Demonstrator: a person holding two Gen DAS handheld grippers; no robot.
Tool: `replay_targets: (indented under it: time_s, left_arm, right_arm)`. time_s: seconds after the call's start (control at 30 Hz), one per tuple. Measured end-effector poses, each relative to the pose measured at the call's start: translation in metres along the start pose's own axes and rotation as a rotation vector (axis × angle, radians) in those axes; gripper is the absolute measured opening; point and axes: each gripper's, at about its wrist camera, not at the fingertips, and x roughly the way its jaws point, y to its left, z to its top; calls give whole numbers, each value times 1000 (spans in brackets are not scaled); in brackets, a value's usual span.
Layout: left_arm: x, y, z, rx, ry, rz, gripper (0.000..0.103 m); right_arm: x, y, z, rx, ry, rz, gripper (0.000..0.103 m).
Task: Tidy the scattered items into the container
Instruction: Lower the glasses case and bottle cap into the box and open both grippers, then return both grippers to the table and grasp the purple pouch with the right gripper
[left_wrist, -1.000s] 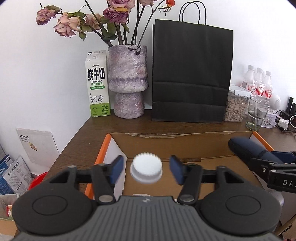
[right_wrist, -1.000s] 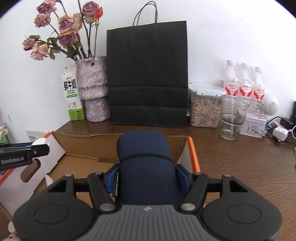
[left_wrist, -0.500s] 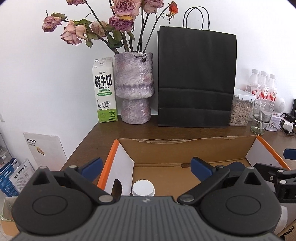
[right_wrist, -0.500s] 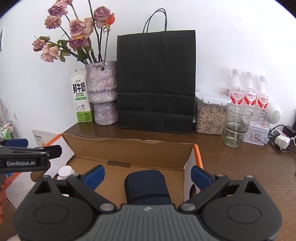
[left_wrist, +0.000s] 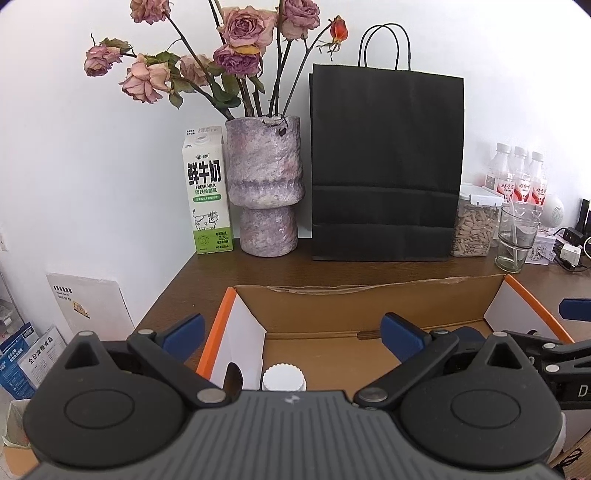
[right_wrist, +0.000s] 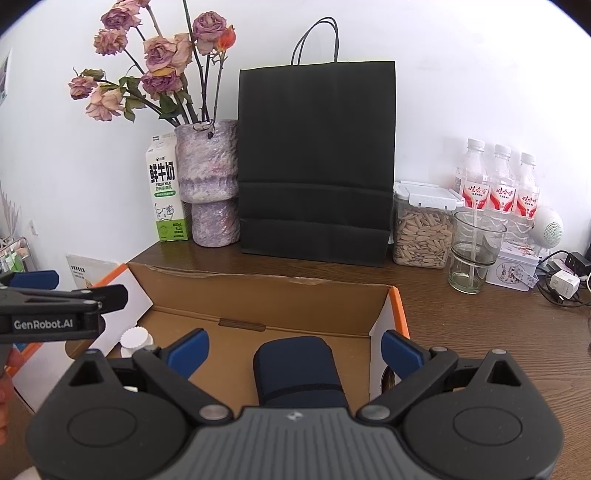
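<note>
Left gripper: jaws spread wide, empty.
White-capped bottle: inside the cardboard box, low centre of frame, just below the fingertips.
Right gripper: spread, holding nothing.
Navy pouch: lying in the box, between the open fingers.
Progress: both items appear deposited; remaining scattered items not visible.

A plain white wall is running behind a dark wooden desk, soft even light falling across it. Along the back a milk carton, a mottled purple vase of dried roses and a black paper bag are standing side by side, water bottles lining up at the right
</note>
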Motion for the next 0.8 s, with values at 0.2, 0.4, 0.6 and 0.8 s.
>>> replay_targets:
  time_s: [0.2,0.4,0.6,0.8]
  left_arm:
    - [-24,0,5,-7,-60,-18,103]
    - [-56,0,4,-2,-113,-49,103]
    - [-85,-2,-4,32,-147,-71,103]
    - [-115,7,-13,53,-173,-70,103]
  right_arm:
    - [-15,5,3,-13,-22,0,100]
    - [-49,9,4,-33,-79,16,101]
    - [-78,15,2,-66,-126,29,103]
    - [-105,21,-10,-106,-142,35,103]
